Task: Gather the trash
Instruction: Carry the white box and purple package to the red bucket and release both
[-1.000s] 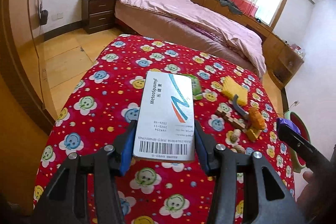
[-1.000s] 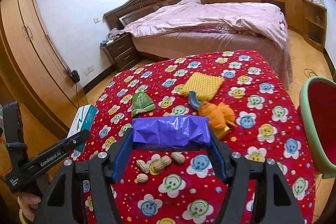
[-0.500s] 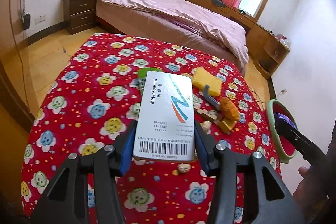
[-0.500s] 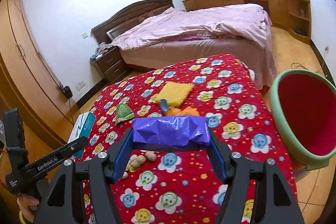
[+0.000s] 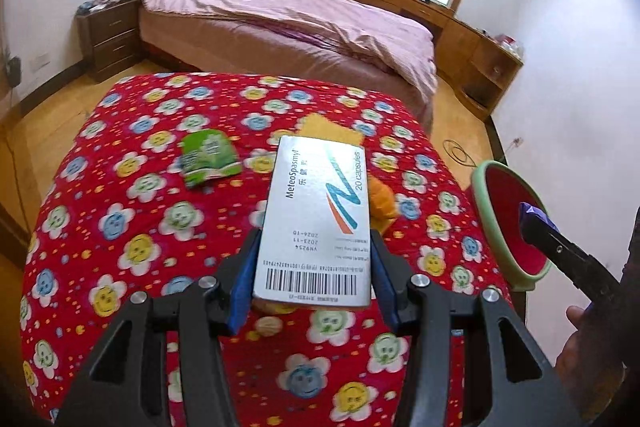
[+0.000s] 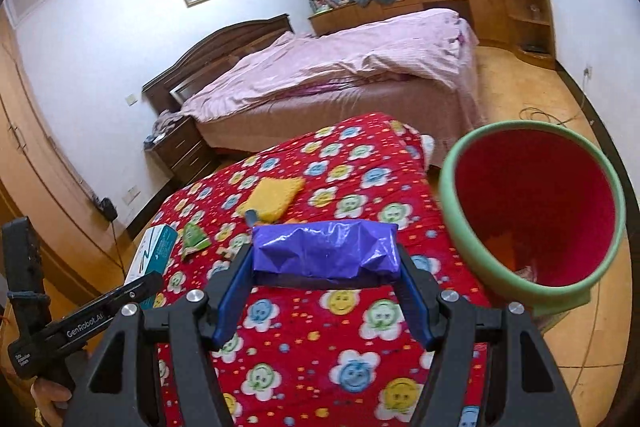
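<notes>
My left gripper (image 5: 314, 267) is shut on a white medicine box (image 5: 320, 223), held flat above the table with the red flowered cloth (image 5: 132, 227). My right gripper (image 6: 326, 267) is shut on a crumpled purple wrapper (image 6: 326, 247), close to the table's right edge. Just right of it stands the green bin with a red inside (image 6: 536, 203), its mouth tilted toward me. In the left wrist view the bin (image 5: 506, 211) is at the right, with the right gripper and its purple wrapper (image 5: 536, 217) in front of it. A green packet (image 5: 208, 161) lies on the cloth.
A yellow knitted cloth (image 6: 274, 197) and an orange toy (image 5: 380, 203) lie mid-table, and a nut (image 5: 270, 327) lies under the box. A pink-covered bed (image 5: 280, 31) stands beyond the table, a wooden nightstand (image 5: 108, 39) at its left. A cable (image 6: 540, 115) lies on the wooden floor.
Both grippers have swung to the right across the table with their loads still held. The bin has grown much larger in the right wrist view and has come further into the left one.
</notes>
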`<action>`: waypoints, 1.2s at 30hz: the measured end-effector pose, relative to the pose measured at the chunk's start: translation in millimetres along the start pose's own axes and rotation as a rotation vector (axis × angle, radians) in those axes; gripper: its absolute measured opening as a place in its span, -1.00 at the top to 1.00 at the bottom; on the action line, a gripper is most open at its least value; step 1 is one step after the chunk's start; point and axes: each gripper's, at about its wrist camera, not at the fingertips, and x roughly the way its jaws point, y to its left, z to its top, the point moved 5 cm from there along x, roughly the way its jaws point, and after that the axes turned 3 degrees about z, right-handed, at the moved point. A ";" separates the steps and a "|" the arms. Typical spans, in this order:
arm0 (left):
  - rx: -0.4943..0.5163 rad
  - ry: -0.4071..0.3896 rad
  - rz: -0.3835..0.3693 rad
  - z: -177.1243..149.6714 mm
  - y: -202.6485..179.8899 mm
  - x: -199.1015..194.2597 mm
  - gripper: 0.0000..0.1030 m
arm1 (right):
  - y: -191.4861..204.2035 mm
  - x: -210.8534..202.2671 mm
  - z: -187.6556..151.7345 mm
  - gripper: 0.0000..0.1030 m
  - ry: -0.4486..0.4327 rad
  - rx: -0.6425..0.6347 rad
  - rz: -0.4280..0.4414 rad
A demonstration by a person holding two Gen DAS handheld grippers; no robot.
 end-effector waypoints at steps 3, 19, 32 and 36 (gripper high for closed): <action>0.035 0.008 -0.024 1.6 -19.5 6.7 0.00 | -15.7 -6.4 2.1 -0.33 -0.015 0.027 -0.021; 0.186 0.053 -0.127 12.7 -120.1 46.9 0.00 | -107.1 -31.5 10.6 -0.34 -0.066 0.172 -0.134; 0.304 0.091 -0.205 17.6 -197.9 87.2 0.00 | -172.4 -30.0 23.0 -0.34 -0.072 0.252 -0.203; 0.337 0.116 -0.221 15.1 -219.8 104.0 0.00 | -187.2 -28.3 25.1 -0.35 -0.072 0.271 -0.224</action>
